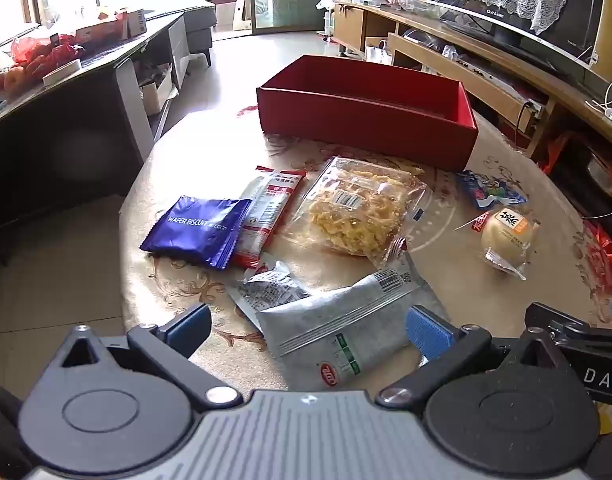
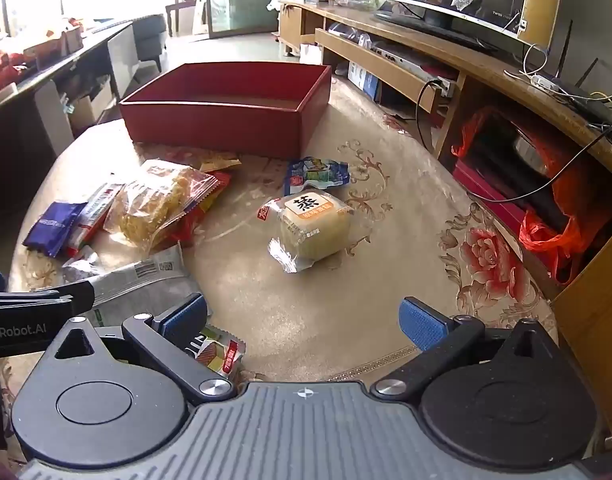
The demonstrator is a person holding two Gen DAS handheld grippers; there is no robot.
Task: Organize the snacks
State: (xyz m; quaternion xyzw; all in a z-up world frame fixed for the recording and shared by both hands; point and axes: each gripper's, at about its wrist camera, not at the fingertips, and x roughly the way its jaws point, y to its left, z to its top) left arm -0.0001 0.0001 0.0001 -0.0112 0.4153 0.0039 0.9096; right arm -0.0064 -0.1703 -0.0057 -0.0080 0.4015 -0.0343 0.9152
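Note:
An empty red box stands at the far side of the round table. In front of it lie snack packs: a blue wafer biscuit pack, a red-white pack, a clear bag of yellow crisps, a grey pouch, a small blue pack and a wrapped steamed cake. My left gripper is open, straddling the grey pouch. My right gripper is open and empty, short of the cake.
The table has a floral cloth. A dark sideboard with fruit stands to the left. A TV bench with cables stands to the right. A small colourful packet lies by my right gripper's left finger.

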